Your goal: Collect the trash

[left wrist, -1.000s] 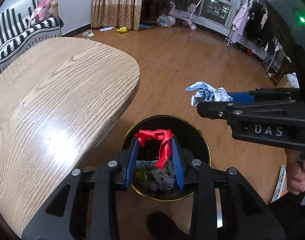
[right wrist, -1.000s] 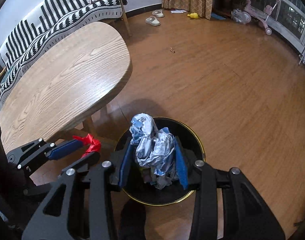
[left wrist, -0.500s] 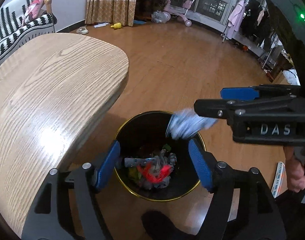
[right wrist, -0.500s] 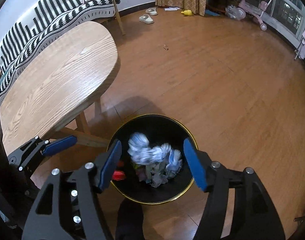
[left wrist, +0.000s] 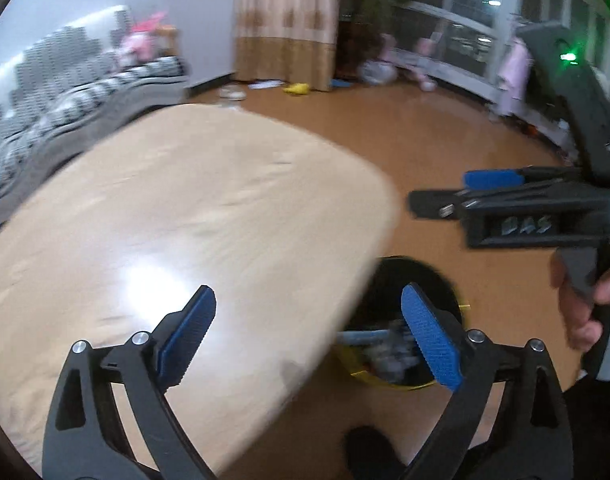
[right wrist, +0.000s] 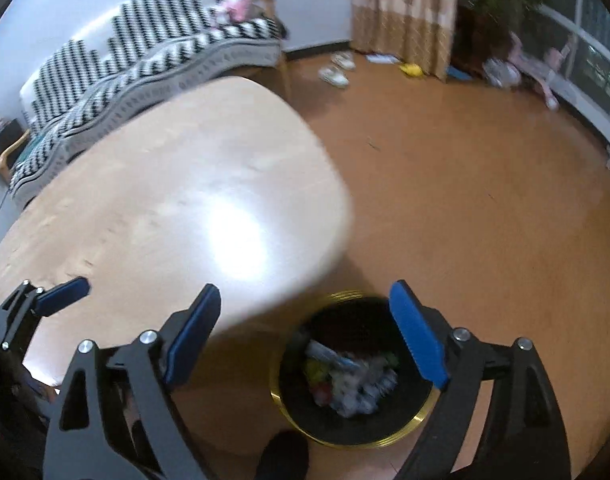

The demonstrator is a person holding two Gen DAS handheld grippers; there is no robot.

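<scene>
A black trash bin with a gold rim [right wrist: 421,412] stands on the floor by the table's corner and holds crumpled wrappers [right wrist: 353,380]. It also shows in the left wrist view [left wrist: 445,296], half hidden behind the table edge. My left gripper [left wrist: 309,336] is open and empty above the table's corner. My right gripper [right wrist: 305,332] is open and empty above the bin and the table edge. The right gripper shows from the side in the left wrist view [left wrist: 485,196]. The left gripper's fingertip [right wrist: 65,290] shows in the right wrist view.
A light wooden table [left wrist: 177,220] fills the left, and also shows in the right wrist view [right wrist: 177,200]. A striped sofa [right wrist: 145,48] stands behind it. Slippers [right wrist: 337,70] and toys [right wrist: 411,68] lie on the wooden floor by the curtain [left wrist: 285,20].
Both grippers opened and dropped their trash, red and blue-white, into the bin. Both have since risen and swung left over the table; the views are blurred by motion.
</scene>
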